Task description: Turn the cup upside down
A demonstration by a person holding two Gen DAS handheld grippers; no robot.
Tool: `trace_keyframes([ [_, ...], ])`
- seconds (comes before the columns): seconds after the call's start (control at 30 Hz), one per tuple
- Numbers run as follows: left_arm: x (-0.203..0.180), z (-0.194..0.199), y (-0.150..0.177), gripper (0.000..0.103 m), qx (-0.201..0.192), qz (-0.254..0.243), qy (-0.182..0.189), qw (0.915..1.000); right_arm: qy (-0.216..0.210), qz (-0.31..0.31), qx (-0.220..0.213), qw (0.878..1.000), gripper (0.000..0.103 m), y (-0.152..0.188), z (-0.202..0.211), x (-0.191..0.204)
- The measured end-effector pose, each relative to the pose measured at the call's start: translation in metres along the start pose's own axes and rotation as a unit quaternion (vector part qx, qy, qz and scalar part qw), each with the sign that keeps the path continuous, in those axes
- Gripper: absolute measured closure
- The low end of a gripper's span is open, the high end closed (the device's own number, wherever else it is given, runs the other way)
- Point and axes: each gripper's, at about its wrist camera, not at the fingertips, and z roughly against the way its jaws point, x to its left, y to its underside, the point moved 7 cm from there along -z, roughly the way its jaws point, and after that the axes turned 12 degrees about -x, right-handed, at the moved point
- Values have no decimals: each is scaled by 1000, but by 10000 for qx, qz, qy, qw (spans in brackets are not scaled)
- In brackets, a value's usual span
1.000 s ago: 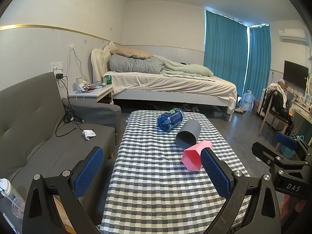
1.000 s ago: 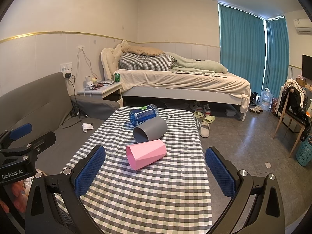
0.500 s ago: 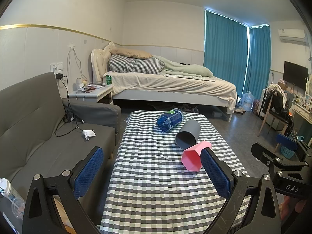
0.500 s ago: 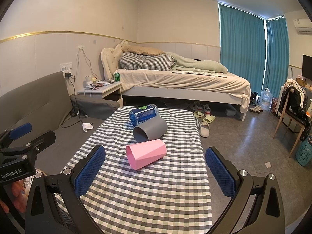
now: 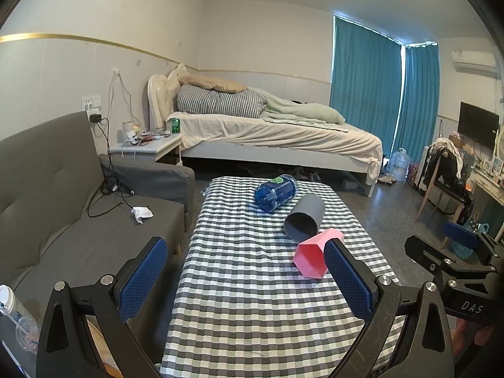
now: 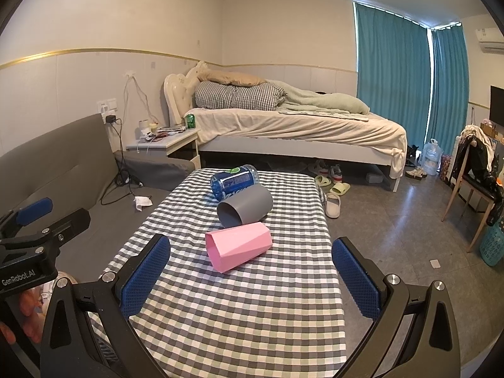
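Observation:
A pink faceted cup (image 6: pixel 238 247) lies on its side on the checked table (image 6: pixel 252 315), mouth toward the left; it also shows in the left wrist view (image 5: pixel 312 258). A grey cup (image 6: pixel 245 206) lies on its side just behind it, seen too in the left wrist view (image 5: pixel 304 222). My right gripper (image 6: pixel 250 278) is open and empty, hovering near the table's front with the pink cup a little ahead of it. My left gripper (image 5: pixel 244 278) is open and empty, left of the pink cup, which sits by its right finger (image 5: pixel 346 278).
A blue water bottle (image 6: pixel 234 182) lies on its side at the table's far end. A grey sofa (image 5: pixel 63 220) runs along the left. A bed (image 6: pixel 299 126) stands behind; slippers (image 6: pixel 334 195) and a chair (image 6: pixel 472 182) are on the floor to the right.

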Motion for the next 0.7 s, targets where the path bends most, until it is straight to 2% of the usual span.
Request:
trace_keyframes([
  [0.1, 9, -12, -1, 0, 151, 142, -23, 9998, -134, -150, 171, 9997, 0, -1, -6, 1],
  [0.23, 25, -39, 0, 0, 469, 332, -172, 9982, -74, -219, 694, 9973, 0, -4, -30, -3],
  [0.33, 36, -64, 2, 0, 675, 322, -347, 9966, -17, -302, 1202, 9923, 0, -4, -62, -6],
  [0.4, 42, -80, 4, 0, 794, 278, -404, 9956, 40, -355, 1389, 9897, 0, -6, -85, -6],
  [0.53, 50, -110, 11, 0, 1011, 92, -570, 9932, 150, -262, 1624, 9863, 0, -10, -136, 0],
  [0.7, 54, -140, 22, 0, 1150, 75, -548, 9918, 311, -340, 1991, 9789, 0, -8, -205, 10],
])
